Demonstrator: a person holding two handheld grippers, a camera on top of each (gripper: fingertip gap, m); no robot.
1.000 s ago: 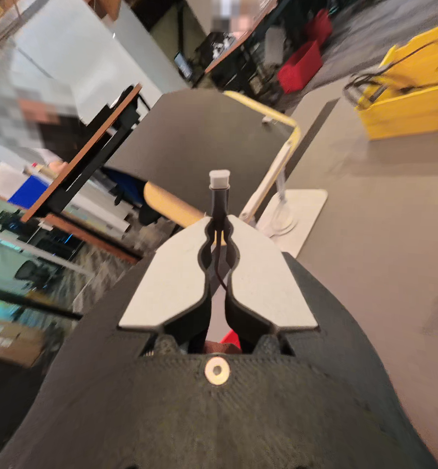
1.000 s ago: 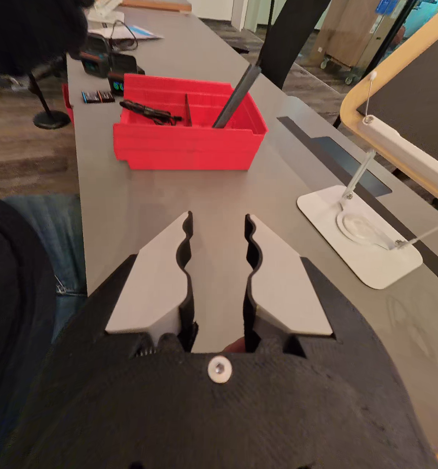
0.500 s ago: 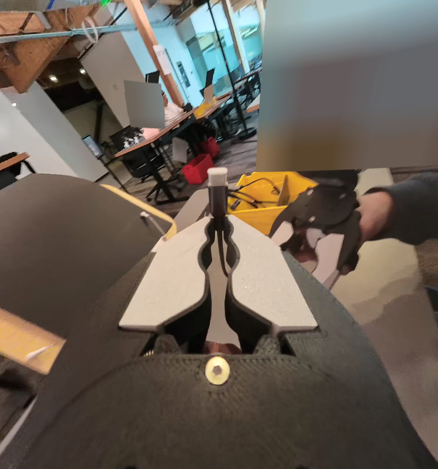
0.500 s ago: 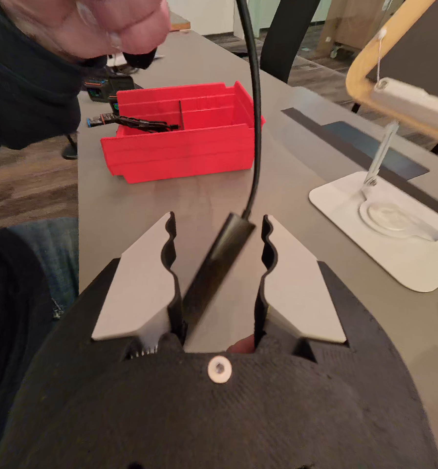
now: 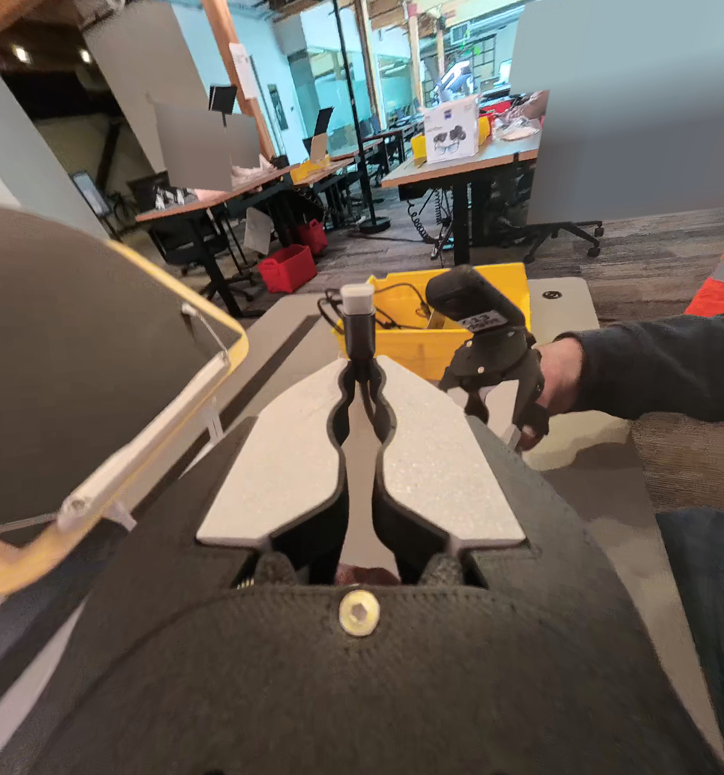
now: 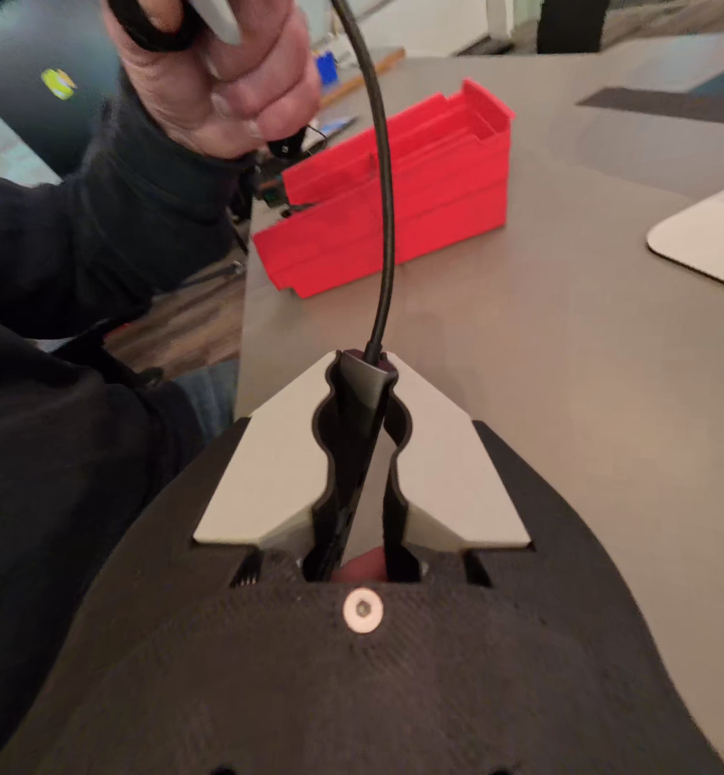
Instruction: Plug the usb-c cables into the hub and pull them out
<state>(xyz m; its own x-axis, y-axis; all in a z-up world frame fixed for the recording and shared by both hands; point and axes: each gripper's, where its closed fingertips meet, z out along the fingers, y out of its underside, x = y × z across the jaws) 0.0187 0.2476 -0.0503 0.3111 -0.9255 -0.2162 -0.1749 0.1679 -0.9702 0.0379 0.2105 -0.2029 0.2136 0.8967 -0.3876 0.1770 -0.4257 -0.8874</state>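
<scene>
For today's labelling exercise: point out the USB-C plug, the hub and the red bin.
USB-C plug [image 5: 356, 298], left wrist view, silver tip.
Hub [image 6: 364, 388], right wrist view, dark body.
Red bin [image 6: 435, 209], right wrist view, front wall.

A white sticker [image 5: 484, 322] with dark printed characters sits on the black camera housing atop the right gripper [image 5: 500, 423], too blurred to make out; a white cardboard box [image 5: 452, 134] on a far desk bears a small blue logo and printed pictures (eyewear, it seems); a white paper sheet [image 5: 242, 71] is pinned to a wooden post; a small round black mark [image 5: 552, 295] stands on the white tabletop behind the yellow bin; a yellow-green sticker [image 6: 58, 84] shows on a dark panel, illegible.
</scene>
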